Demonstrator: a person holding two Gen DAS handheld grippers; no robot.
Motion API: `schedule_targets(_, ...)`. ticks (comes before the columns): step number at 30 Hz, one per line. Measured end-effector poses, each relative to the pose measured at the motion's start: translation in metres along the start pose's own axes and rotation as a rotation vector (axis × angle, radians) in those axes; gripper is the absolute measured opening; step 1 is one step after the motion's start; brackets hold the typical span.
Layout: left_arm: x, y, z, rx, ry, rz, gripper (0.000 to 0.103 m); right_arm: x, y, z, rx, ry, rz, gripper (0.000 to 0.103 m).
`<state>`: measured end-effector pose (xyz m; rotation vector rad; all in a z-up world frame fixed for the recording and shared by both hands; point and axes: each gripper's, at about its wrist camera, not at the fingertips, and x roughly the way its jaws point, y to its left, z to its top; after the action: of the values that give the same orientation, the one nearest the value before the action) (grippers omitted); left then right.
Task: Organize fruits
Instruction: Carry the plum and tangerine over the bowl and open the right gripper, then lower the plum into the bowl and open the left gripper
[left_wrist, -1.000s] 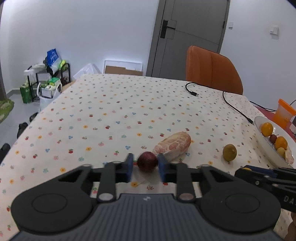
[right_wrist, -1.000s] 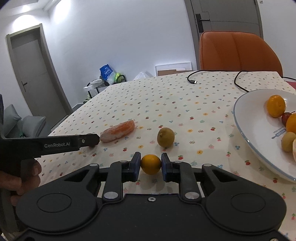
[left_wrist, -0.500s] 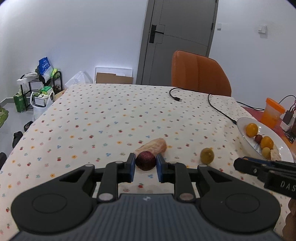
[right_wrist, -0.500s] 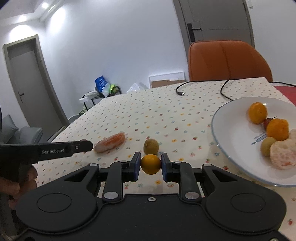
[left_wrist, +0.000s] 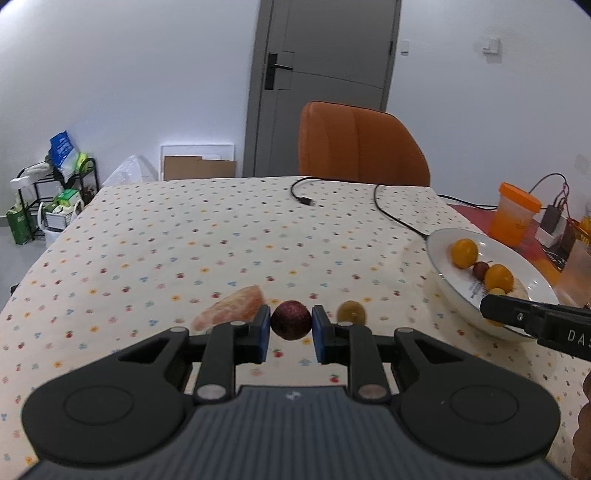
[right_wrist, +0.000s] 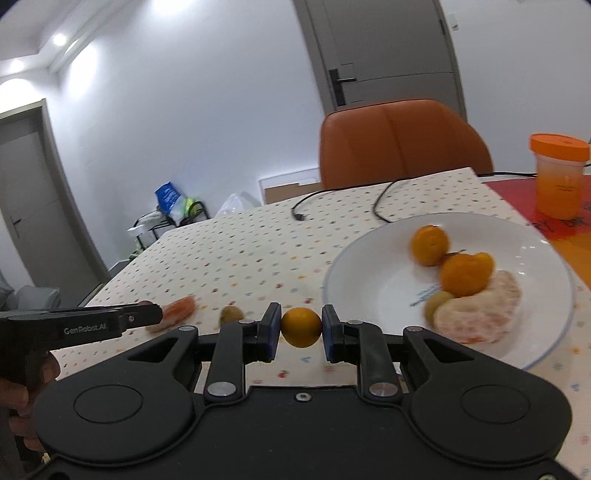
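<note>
My left gripper (left_wrist: 291, 326) is shut on a dark red round fruit (left_wrist: 291, 319), held above the floral tablecloth. My right gripper (right_wrist: 301, 329) is shut on a small orange fruit (right_wrist: 301, 327), held above the cloth just left of the white plate (right_wrist: 369, 273). The plate (left_wrist: 443, 266) holds two oranges (right_wrist: 466, 274), a small red fruit (left_wrist: 480, 269), a green fruit (right_wrist: 436, 304) and a peeled pomelo piece (right_wrist: 480, 314). A peeled pomelo segment (left_wrist: 231, 310) and a yellow-green fruit (left_wrist: 351, 312) lie on the cloth behind the left gripper.
A black cable (left_wrist: 384, 206) lies across the far side of the table. An orange chair (left_wrist: 360, 146) stands behind it. An orange-lidded cup (left_wrist: 515, 212) and small devices sit on the red mat to the right of the plate.
Both grippers have risen and swung right toward the plate with their fruits. The plate now looms larger in the right wrist view.
</note>
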<state>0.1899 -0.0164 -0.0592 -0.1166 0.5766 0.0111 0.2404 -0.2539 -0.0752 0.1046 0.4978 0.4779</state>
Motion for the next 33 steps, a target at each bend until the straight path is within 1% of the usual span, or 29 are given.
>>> schedule_targets(7, 0.005, -0.015, 0.001, 0.026, 0.006, -0.014, 0.022, -0.007, -0.018, -0.001, 0.025, -0.011, -0.029, 0.022)
schedule_targets(15, 0.009, -0.022, 0.002, 0.044, 0.014, -0.002, 0.022, -0.006, -0.032, -0.002, 0.051, -0.013, -0.040, 0.022)
schedule_targets(16, 0.010, -0.023, 0.002, 0.045, 0.015, -0.001, 0.022, -0.005, -0.033, -0.002, 0.052, -0.010, -0.038, 0.025)
schedule_targets(17, 0.010, -0.024, 0.002, 0.047, 0.015, -0.001, 0.022, -0.005, -0.034, -0.002, 0.054, -0.009, -0.038, 0.030)
schedule_targets(19, 0.011, -0.028, 0.004, 0.054, 0.013, -0.003, 0.022, -0.006, -0.035, -0.002, 0.050, -0.011, -0.044, 0.036)
schedule_targets(20, 0.011, -0.030, 0.004, 0.058, 0.011, -0.005, 0.022, -0.006, -0.036, -0.002, 0.051, -0.015, -0.042, 0.038)
schedule_targets(28, 0.013, -0.059, 0.010, 0.111, -0.006, -0.055, 0.022, -0.018, -0.052, -0.002, 0.085, -0.035, -0.044, 0.040)
schedule_targets(33, 0.016, -0.079, 0.012, 0.142, -0.007, -0.093, 0.022, -0.029, -0.063, -0.004, 0.102, -0.049, -0.065, 0.040)
